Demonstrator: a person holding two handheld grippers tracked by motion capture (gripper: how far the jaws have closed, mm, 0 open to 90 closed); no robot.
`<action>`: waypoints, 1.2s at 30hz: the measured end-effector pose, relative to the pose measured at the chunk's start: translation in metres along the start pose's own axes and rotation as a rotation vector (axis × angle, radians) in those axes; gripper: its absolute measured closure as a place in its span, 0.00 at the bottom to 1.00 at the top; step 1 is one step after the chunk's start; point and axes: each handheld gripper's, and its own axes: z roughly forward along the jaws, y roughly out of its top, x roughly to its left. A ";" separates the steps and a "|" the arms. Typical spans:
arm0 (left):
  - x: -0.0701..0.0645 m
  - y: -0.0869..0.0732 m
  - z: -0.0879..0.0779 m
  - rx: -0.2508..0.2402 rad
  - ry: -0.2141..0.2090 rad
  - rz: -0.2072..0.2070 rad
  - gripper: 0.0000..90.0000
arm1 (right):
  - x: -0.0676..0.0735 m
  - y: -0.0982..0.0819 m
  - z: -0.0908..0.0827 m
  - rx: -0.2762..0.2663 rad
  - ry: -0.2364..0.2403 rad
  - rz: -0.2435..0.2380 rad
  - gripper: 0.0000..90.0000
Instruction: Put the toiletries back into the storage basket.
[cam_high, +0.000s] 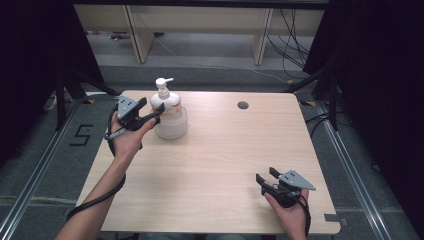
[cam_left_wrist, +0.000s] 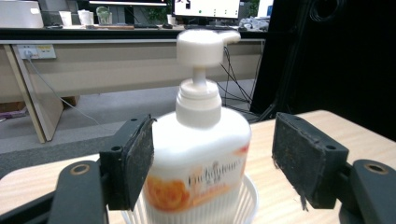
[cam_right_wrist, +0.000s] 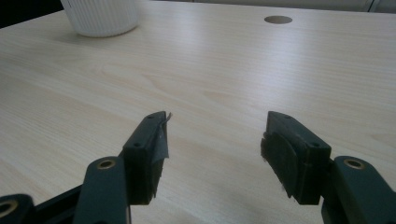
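Note:
A white pump bottle (cam_high: 164, 101) with an orange label stands upright in a white ribbed cup (cam_high: 171, 127) at the back left of the light wooden table (cam_high: 225, 145). My left gripper (cam_high: 152, 108) is at the bottle's left side, jaws wide. In the left gripper view the bottle (cam_left_wrist: 198, 154) stands between the pads; the left pad (cam_left_wrist: 135, 163) is at its edge and the right pad (cam_left_wrist: 303, 158) is clear of it. My right gripper (cam_high: 265, 174) rests open near the front right of the table, with nothing between its jaws (cam_right_wrist: 215, 135).
A round cable hole (cam_high: 243, 105) lies at the back centre of the table. The ribbed cup (cam_right_wrist: 100, 16) is far ahead in the right gripper view. Behind the table are desk legs (cam_high: 140, 35) and cables; black curtains (cam_high: 380, 75) hang at both sides.

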 end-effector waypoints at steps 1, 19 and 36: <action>0.000 0.000 0.000 0.000 0.000 0.000 0.32 | 0.000 0.000 0.000 0.000 0.000 0.000 0.45; 0.005 -0.078 -0.051 0.017 -0.018 0.023 0.33 | -0.001 0.000 -0.001 0.002 -0.009 -0.022 0.45; 0.008 -0.128 -0.072 0.065 0.021 0.005 0.33 | -0.002 0.001 -0.001 0.012 -0.016 -0.015 0.45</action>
